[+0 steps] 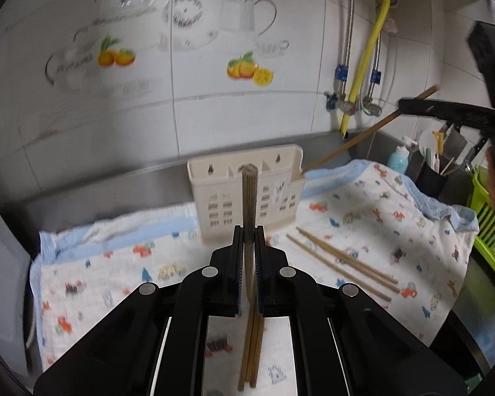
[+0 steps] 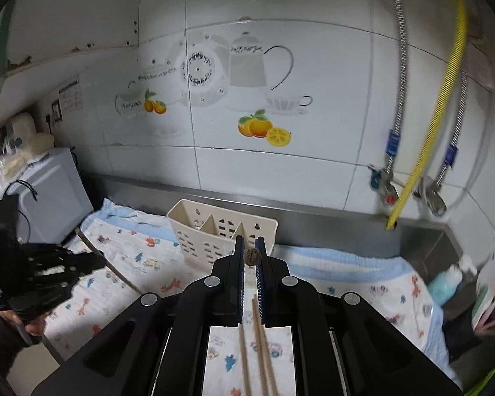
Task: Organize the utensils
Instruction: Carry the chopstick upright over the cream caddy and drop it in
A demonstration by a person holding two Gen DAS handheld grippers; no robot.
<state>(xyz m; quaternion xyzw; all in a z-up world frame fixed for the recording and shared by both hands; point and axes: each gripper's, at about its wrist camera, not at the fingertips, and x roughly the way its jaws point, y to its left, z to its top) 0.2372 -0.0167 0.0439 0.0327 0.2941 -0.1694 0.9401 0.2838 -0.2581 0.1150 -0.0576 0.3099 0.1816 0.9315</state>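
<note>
My left gripper (image 1: 249,231) is shut on a small bundle of wooden chopsticks (image 1: 249,194) that stands upright between the jaws, in front of the cream slotted utensil holder (image 1: 221,204). At the upper right, my right gripper (image 1: 404,104) is shut on a single chopstick (image 1: 353,140) slanting down towards the holder's right end. Three loose chopsticks (image 1: 343,260) lie on the patterned cloth (image 1: 396,217). In the right wrist view, the right gripper (image 2: 250,241) pinches its chopstick (image 2: 251,256), seen end-on, above the holder (image 2: 194,231). The left gripper (image 2: 97,260) hovers at the left with its chopsticks (image 2: 122,277).
The cloth covers a steel counter against a tiled wall. A blue bottle (image 1: 398,160), a dark cup of utensils (image 1: 432,178) and a green rack (image 1: 488,231) stand at the right. Pipes and valves (image 2: 392,194) hang on the wall. A pale appliance (image 2: 49,194) stands at the left.
</note>
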